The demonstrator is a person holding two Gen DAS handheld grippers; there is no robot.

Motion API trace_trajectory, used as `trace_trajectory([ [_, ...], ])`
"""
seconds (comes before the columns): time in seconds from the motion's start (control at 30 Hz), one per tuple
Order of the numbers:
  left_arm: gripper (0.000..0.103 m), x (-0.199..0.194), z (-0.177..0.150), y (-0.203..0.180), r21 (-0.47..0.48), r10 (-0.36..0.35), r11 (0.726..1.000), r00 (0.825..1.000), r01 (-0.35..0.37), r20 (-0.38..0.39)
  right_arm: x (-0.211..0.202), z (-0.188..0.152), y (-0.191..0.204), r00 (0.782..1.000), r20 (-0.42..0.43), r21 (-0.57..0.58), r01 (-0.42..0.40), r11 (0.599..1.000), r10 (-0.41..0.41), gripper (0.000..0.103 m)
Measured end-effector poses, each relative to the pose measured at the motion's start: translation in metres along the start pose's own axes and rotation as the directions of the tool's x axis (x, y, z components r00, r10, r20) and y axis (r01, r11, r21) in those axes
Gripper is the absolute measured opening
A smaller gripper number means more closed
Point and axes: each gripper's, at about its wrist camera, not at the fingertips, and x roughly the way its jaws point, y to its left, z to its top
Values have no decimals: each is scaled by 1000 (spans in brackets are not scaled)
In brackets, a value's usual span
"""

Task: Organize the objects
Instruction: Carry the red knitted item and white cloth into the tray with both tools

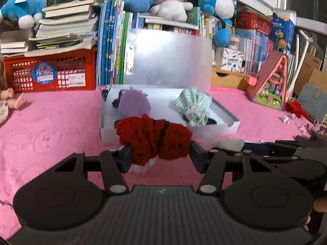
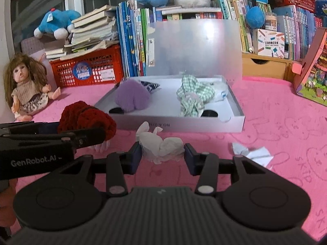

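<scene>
Here the left gripper (image 1: pixel 160 155) is clamped on a red crocheted piece (image 1: pixel 153 138), held just above the pink desk (image 1: pixel 51 126) on the near side of the white box (image 1: pixel 233 126). To do this step well, I would lift it over the near wall and set it in the bare middle, between the purple fluffy item (image 1: pixel 133 106) and the green checked cloth (image 1: pixel 194 106), letting go only once it rests inside. The right gripper (image 2: pixel 162 155) has its jaws apart around a crumpled white tissue (image 2: pixel 161 147) on the desk; whether the fingers (image 2: pixel 136 153) touch it I cannot tell.
</scene>
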Motion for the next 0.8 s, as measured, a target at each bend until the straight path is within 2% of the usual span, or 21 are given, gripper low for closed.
trace_trajectory([
  [0.13, 62, 5, 14, 1, 1, -8, 1000, 1000, 8, 15, 4, 13, -3, 1000, 17, -10, -2, 1000, 3, 49],
  [0.27, 62, 18, 32, 7, -10, -15, 1000, 1000, 15, 24, 18, 31, -12, 998, 17, 5, -60, 998, 60, 49],
  [0.47, 62, 48, 53, 29, -70, 17, 997, 1000, -16, 16, 45, 55, -36, 997, -4, 118, -82, 990, 83, 49],
  [0.67, 62, 82, 60, 37, -72, 44, 996, 999, -44, -10, 76, 61, -46, 993, -48, 168, -101, 981, 110, 48],
  [0.8, 62, 102, 62, 37, -69, 55, 996, 998, -56, -24, 94, 62, -46, 993, -74, 154, -81, 985, 93, 48],
])
